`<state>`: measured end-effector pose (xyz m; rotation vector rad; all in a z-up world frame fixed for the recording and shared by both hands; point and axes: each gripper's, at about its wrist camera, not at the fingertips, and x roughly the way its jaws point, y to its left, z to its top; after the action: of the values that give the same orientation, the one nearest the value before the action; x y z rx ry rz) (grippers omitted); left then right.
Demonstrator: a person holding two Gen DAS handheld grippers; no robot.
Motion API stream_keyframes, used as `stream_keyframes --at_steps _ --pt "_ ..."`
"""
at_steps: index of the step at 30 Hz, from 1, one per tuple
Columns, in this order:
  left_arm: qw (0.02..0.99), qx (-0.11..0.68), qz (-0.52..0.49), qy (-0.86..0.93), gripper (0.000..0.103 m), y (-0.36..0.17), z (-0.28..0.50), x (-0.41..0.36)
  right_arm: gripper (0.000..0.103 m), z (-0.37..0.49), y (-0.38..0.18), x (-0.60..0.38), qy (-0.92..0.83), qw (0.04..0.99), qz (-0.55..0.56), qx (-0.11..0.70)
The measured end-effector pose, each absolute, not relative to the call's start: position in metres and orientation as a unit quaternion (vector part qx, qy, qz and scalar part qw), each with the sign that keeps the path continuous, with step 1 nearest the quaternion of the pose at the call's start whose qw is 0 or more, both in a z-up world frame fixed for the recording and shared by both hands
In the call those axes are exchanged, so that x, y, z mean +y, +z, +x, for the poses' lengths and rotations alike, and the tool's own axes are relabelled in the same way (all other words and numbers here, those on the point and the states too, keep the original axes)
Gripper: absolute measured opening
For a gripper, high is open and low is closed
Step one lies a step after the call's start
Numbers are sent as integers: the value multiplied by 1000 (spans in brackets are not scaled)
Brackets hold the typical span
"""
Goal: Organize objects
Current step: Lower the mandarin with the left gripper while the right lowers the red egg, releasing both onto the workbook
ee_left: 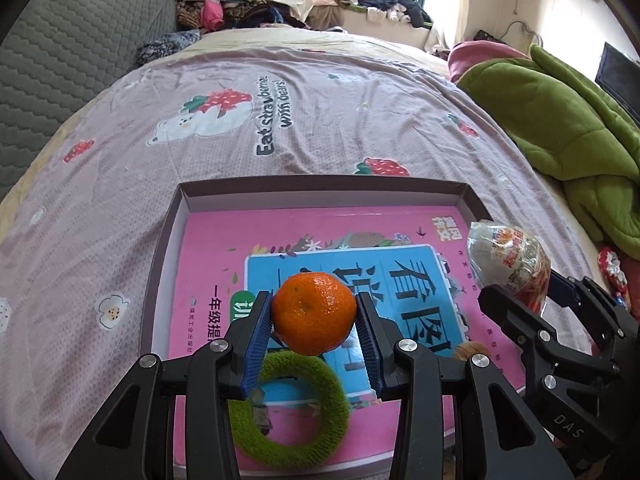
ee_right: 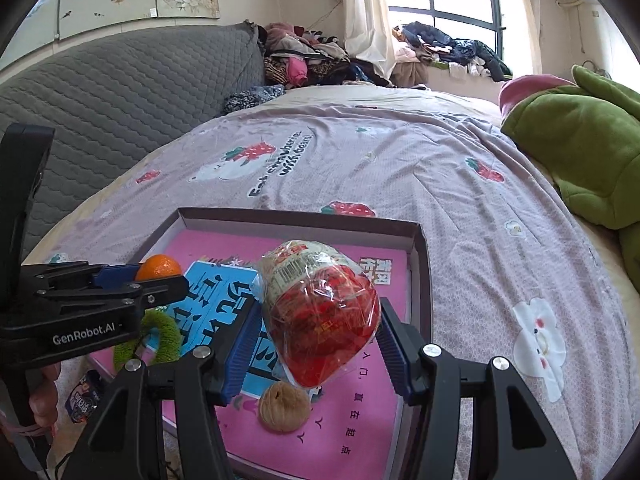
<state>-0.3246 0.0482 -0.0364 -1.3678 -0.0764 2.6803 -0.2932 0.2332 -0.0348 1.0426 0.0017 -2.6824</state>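
Note:
My left gripper (ee_left: 314,320) is shut on an orange tangerine (ee_left: 314,312) and holds it above the shallow box tray (ee_left: 320,190), which is lined with a pink book. A green fuzzy ring (ee_left: 292,408) lies in the tray under it. My right gripper (ee_right: 316,332) is shut on a red-and-white wrapped snack packet (ee_right: 320,312) above the tray's right part (ee_right: 420,264). A walnut (ee_right: 284,406) lies in the tray below the packet. The left gripper with the tangerine (ee_right: 158,268) shows at the left of the right wrist view; the packet (ee_left: 508,256) shows at the right of the left wrist view.
The tray sits on a bed with a pink strawberry-print sheet (ee_left: 320,120). A green quilt (ee_left: 560,120) lies at the right. A grey padded headboard (ee_right: 120,92) is at the left, clothes piles (ee_right: 304,60) at the back. A small packet (ee_right: 82,400) lies left of the tray.

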Motion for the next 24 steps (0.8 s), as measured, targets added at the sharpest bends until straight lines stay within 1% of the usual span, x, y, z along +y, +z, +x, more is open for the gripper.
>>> stream_keyframes --at_steps 24 --pt "48 -34 -480 876 43 -65 -344 24 57 -313 -61 222 -909 122 397 22"
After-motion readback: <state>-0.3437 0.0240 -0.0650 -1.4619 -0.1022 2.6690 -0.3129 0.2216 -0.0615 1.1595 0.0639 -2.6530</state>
